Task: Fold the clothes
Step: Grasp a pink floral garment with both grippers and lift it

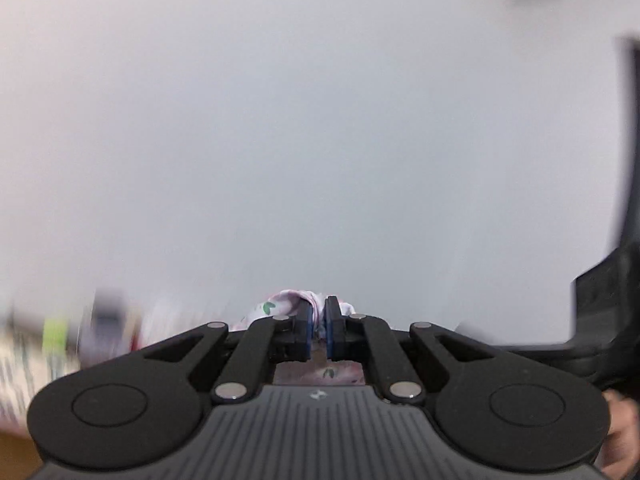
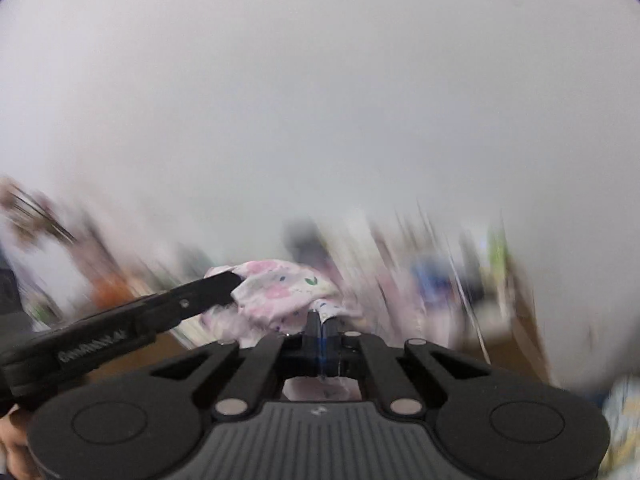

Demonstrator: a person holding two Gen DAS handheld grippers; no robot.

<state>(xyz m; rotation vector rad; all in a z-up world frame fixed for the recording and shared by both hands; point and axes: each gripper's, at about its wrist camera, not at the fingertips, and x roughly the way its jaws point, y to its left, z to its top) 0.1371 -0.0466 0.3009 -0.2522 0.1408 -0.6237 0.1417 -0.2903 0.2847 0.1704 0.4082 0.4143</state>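
Observation:
A pale pink garment (image 2: 280,292) with a flower and leaf print hangs in the air between both grippers. In the right wrist view my right gripper (image 2: 321,320) is shut on one fold of it, the cloth bunching over the fingertips. My left gripper (image 2: 230,286) reaches in from the left and bites the same garment. In the left wrist view my left gripper (image 1: 319,312) is shut on the garment (image 1: 276,306), with cloth squeezed between its blue pads (image 1: 307,328) and more cloth showing below the jaws. Both views are smeared by motion.
A plain white wall (image 1: 320,120) fills most of both views. Blurred clutter (image 2: 440,272) lines the back in the right wrist view. A dark shape (image 1: 608,300), the other gripper's body, stands at the right edge of the left wrist view, with a hand (image 1: 624,432) below it.

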